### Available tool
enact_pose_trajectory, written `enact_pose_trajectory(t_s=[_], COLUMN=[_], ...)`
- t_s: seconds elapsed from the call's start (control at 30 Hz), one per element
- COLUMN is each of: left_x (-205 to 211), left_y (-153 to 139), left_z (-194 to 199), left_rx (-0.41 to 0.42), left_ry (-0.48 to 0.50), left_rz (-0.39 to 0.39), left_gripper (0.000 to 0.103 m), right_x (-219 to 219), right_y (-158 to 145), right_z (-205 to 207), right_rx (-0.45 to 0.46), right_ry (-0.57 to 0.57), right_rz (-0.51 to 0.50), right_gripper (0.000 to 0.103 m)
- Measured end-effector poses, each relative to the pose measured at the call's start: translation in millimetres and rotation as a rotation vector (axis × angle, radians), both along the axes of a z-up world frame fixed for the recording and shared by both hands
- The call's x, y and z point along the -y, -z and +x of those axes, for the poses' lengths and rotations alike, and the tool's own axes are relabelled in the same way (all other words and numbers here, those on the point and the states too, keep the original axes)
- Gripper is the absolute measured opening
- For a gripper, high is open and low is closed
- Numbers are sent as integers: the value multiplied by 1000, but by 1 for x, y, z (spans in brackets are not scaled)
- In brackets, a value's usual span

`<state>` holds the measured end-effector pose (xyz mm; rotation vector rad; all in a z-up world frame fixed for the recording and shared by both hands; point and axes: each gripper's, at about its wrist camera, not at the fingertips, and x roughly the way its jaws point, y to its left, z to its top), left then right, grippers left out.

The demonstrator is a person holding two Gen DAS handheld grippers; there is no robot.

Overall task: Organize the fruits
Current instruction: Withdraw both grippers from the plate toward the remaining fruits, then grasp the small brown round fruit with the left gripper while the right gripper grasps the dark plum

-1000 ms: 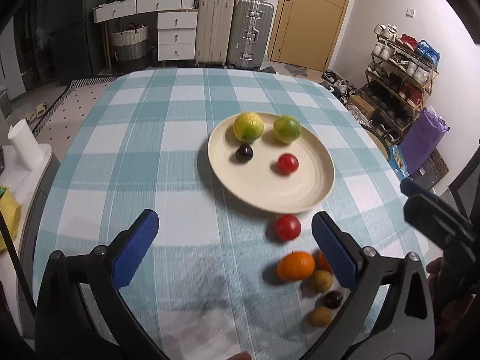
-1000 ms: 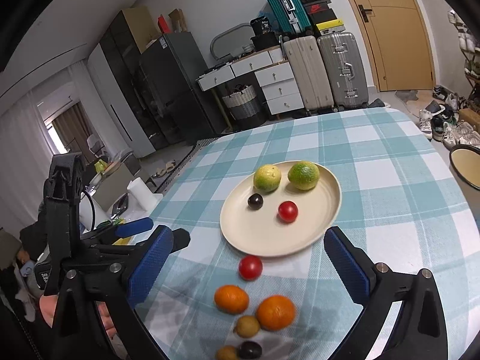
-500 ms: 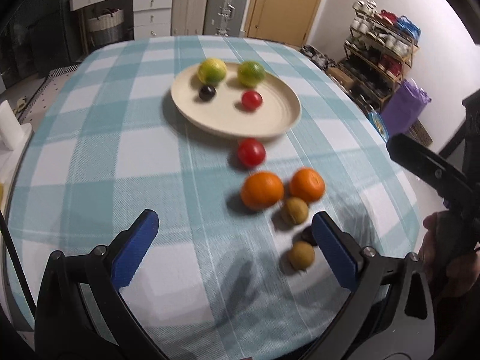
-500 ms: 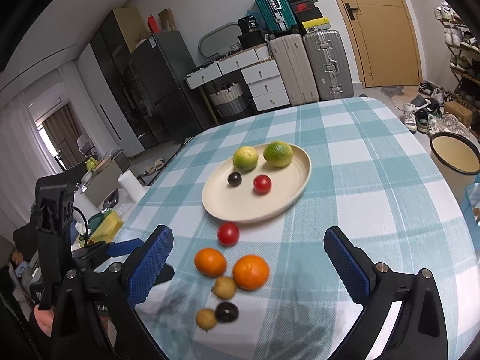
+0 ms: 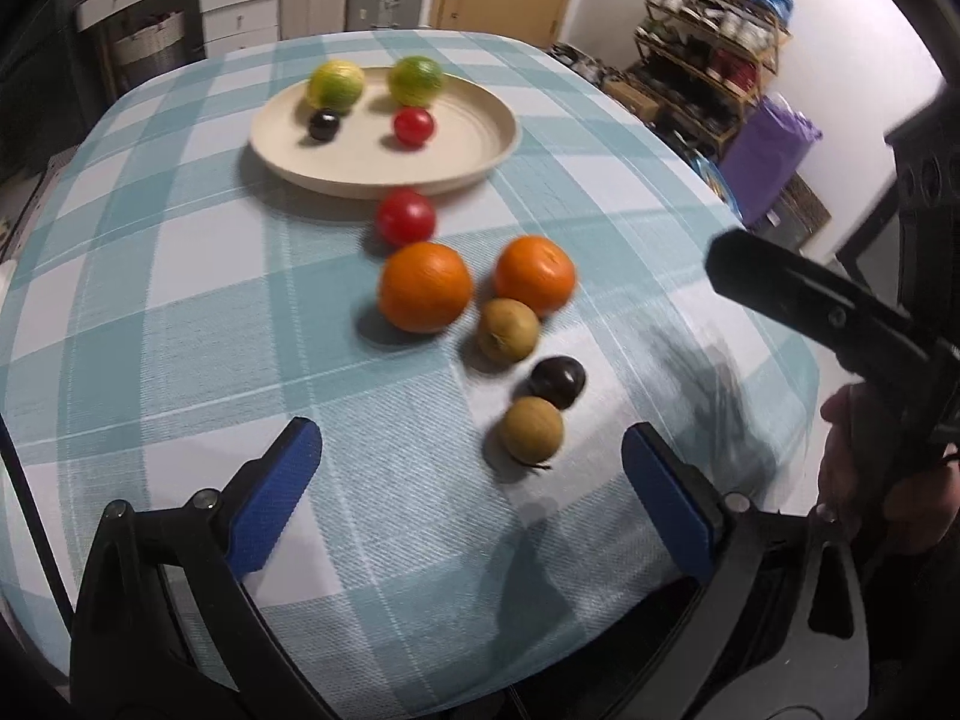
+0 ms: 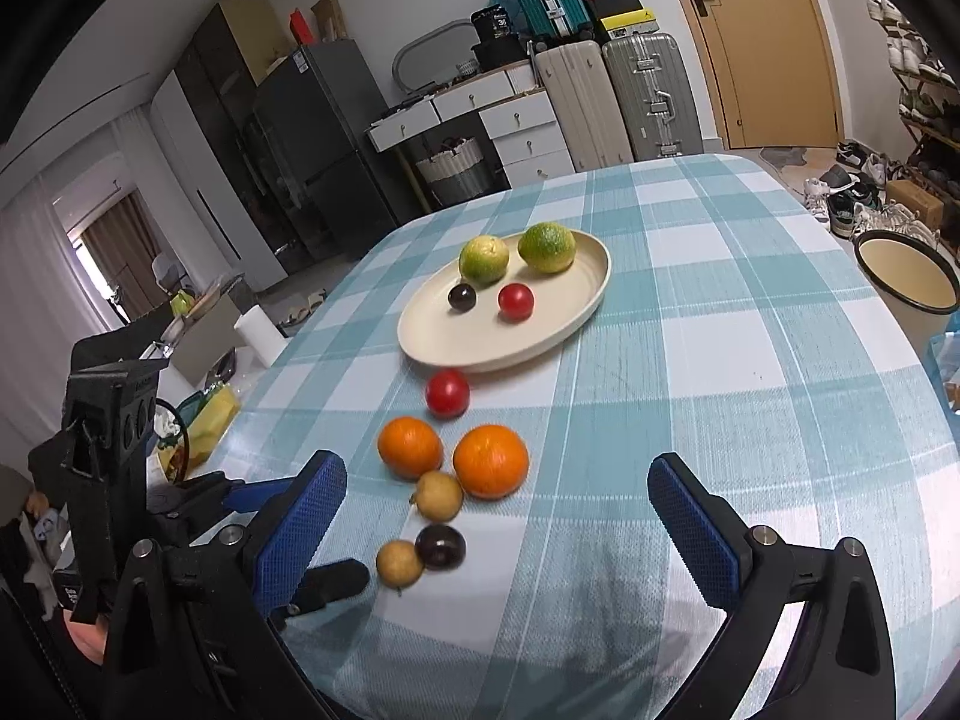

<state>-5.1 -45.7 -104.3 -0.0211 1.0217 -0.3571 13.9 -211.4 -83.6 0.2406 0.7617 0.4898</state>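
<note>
A: On the plate so far: two green-yellow citrus, one dark plum, one red tomato. Four pieces in.

B: And off it, loose on the checked worktop?

A: Six. Second red tomato just beside the plate's near rim, can't tell if touching. Then two oranges side by side, a brown kiwi-like fruit tucked just below them, another dark plum and a second brown fruit nearest the edge, those two look touching.

B: So under half done?

A: That's the read, four of ten plated, assuming the plate is the goal. Task only says organize.

B: Grippers?

A: Left gripper has jaws spread wide, nothing between them, hovering over the near end of the worktop with the nearest brown fruit just ahead. Right gripper also spread wide and empty, the loose cluster sits in front of its gap. Each shows at the edge of the other's view, a hand visible on the right one.

B: Anything mid-carry?

A: No. Nothing gripped, nothing lifted. All six loose pieces left to move; near-edge plum and brown fruit look like the closest pick for either side. Left view is a bit blurred, so fine contact calls there are shaky.
</note>
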Motion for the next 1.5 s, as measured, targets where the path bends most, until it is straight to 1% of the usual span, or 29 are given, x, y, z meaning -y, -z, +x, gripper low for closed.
enact_pose_trajectory(t_s=[0.07, 0.13, 0.17, 0.27, 0.3, 0.33, 0.4, 0.43, 0.47, 0.6, 0.8, 1.13, 1.3, 1.4, 1.47, 1.5], left_x=[5, 9, 10, 12, 12, 13, 15, 16, 17, 15, 3, -36, -55, -65, -69, -72], left_y=[2, 4, 5, 7, 7, 8, 8, 8, 9, 9, 3, -11, -12, -13, -13, -13], left_z=[-1, 0, 1, 2, 2, 2, 1, 1, 0, -1, -2, 3, 5, 6, 4, 5], left_rx=[0, -11, -16, -22, -23, -26, -29, -33, -34, -32, -23, 10, 14, 18, 20, 20], left_ry=[19, 38, 45, 59, 67, 74, 93, 108, 118, 130, 105, 31, -9, -28, -37, -42], left_rz=[8, 1, -3, -11, -18, -23, -35, -38, -40, -57, -89, -120, -138, -149, -152, -153], left_gripper=[92, 78, 75, 60, 49, 41, 33, 25, 22, 22, 22, 22, 22, 22, 22, 22], right_x=[1, 2, 2, 3, 4, 4, 4, 5, 5, 6, 4, -9, -23, -34, -42, -45], right_y=[1, 2, 2, 5, 5, 6, 8, 9, 10, 15, 22, 32, 34, 37, 39, 40], right_z=[-1, -3, -3, -4, -4, -4, -5, -5, -5, -5, -5, -7, -12, -14, -14, -14], right_rx=[-1, -4, -6, -13, -16, -18, -22, -26, -32, -51, -77, -106, -89, -78, -71, -72], right_ry=[2, 3, 2, 2, 1, 0, -2, -5, -7, -11, -22, -52, -89, -119, -130, -135], right_rz=[-1, 3, 5, 2, 2, 0, 0, 2, 3, 2, 8, -2, -35, -61, -90, -99], right_gripper=[103, 103, 103, 103, 103, 103, 103, 103, 103, 103, 103, 103, 102, 98, 88, 86])
